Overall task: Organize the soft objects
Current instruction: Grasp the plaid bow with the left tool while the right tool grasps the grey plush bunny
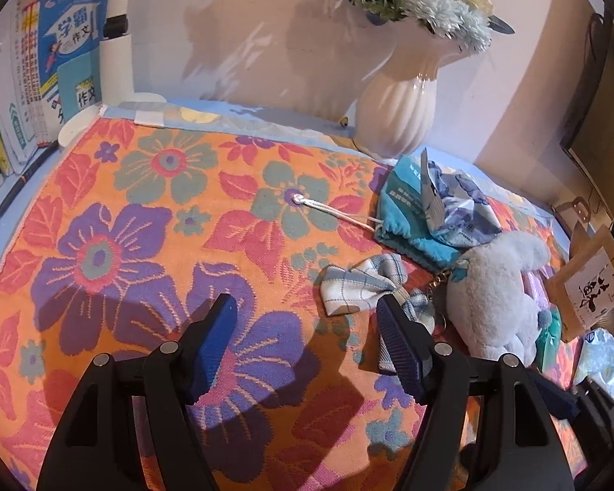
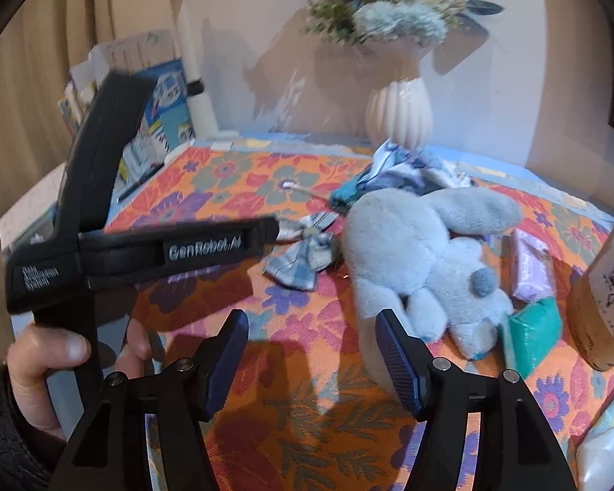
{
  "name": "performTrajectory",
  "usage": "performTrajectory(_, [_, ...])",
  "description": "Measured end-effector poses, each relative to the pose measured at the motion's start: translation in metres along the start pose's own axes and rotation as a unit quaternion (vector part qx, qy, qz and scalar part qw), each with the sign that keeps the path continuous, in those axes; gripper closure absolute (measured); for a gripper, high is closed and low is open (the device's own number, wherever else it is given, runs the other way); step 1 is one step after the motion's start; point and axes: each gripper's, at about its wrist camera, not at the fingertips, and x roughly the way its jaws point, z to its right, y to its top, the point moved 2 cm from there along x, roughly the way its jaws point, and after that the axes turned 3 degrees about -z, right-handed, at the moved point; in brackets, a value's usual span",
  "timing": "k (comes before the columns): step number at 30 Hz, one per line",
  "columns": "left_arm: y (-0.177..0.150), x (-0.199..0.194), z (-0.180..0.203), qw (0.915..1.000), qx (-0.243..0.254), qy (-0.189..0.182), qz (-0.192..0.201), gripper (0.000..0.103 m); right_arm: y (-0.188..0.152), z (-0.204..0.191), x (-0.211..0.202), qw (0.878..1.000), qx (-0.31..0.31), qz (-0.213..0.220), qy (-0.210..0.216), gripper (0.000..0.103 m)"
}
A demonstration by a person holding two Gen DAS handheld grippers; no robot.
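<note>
A pale blue plush rabbit (image 1: pixel 495 286) (image 2: pixel 421 253) lies on the floral cloth (image 1: pixel 151 221) (image 2: pixel 307 401). Beside it lie a plaid bow (image 1: pixel 364 286) (image 2: pixel 303 257), a teal drawstring pouch (image 1: pixel 405 208) with a white cord, and a crumpled blue-and-white fabric (image 1: pixel 454 200) (image 2: pixel 405 167). My left gripper (image 1: pixel 307 319) hangs open over the cloth, its right finger just in front of the bow, nothing between its pads. My right gripper (image 2: pixel 311 331) is open too, its right finger in front of the rabbit's lower edge. In the right wrist view a hand (image 2: pixel 49 360) holds the left gripper's black body (image 2: pixel 114 253).
A white ribbed vase (image 1: pixel 397 110) (image 2: pixel 401 114) with flowers stands at the back. Books (image 1: pixel 41 69) and a pen (image 1: pixel 24 180) are at the left. A brown paper bag (image 1: pixel 589 286) (image 2: pixel 606 286), a pink packet (image 2: pixel 532 270), a teal packet (image 2: pixel 532 331) and plastic packets (image 2: pixel 610 442) crowd the right.
</note>
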Motion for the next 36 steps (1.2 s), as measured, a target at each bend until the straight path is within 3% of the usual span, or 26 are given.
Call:
performTrajectory(5, [0.0,0.001,0.004,0.9999,0.008,-0.007,-0.013,0.034,0.008,0.035,-0.015,0.997,0.078,0.007,0.028,0.037])
performTrajectory(9, [-0.001,0.002,0.021,0.9972,0.042,-0.044,-0.045,0.032,0.025,0.061,-0.024,0.995,0.104,0.009,-0.005,0.017])
performTrajectory(13, [0.002,0.005,0.042,0.9935,0.074,-0.067,-0.055,0.032,0.038,0.072,-0.018,0.997,0.078,-0.012,-0.012,0.007])
performTrajectory(16, [0.004,0.017,0.049,0.9927,0.087,-0.052,-0.065,0.032,0.041,0.074,-0.002,0.997,0.041,-0.048,-0.038,0.007])
performTrajectory(23, [0.007,0.024,0.047,0.9937,0.088,-0.04,-0.058,0.035,0.04,0.071,0.023,0.996,-0.003,-0.084,-0.018,0.007])
performTrajectory(28, [0.006,0.025,0.047,0.9936,0.091,-0.041,-0.053,0.035,0.04,0.082,0.036,0.996,0.02,-0.088,-0.03,0.007])
performTrajectory(30, [0.004,0.026,0.05,0.9931,0.102,-0.029,-0.05,0.036,0.036,0.087,0.042,0.995,0.045,-0.093,-0.002,0.007])
performTrajectory(31, [0.003,0.026,0.053,0.9924,0.11,-0.026,-0.048,0.046,0.035,0.087,0.042,0.995,0.052,-0.089,0.002,0.008])
performTrajectory(32, [0.003,0.026,0.055,0.9918,0.116,-0.029,-0.045,0.066,0.034,0.086,0.042,0.995,0.054,-0.085,0.001,0.01])
performTrajectory(34, [0.002,0.026,0.055,0.9916,0.118,-0.027,-0.043,0.071,0.034,0.08,0.04,0.995,0.052,-0.082,0.009,0.026])
performTrajectory(35, [0.002,0.025,0.055,0.9918,0.118,-0.026,-0.041,0.082,0.034,0.076,0.038,0.995,0.048,-0.083,0.006,0.031])
performTrajectory(36, [0.001,0.024,0.054,0.9923,0.115,-0.027,-0.038,0.084,0.034,0.072,0.036,0.996,0.041,-0.082,-0.001,0.051])
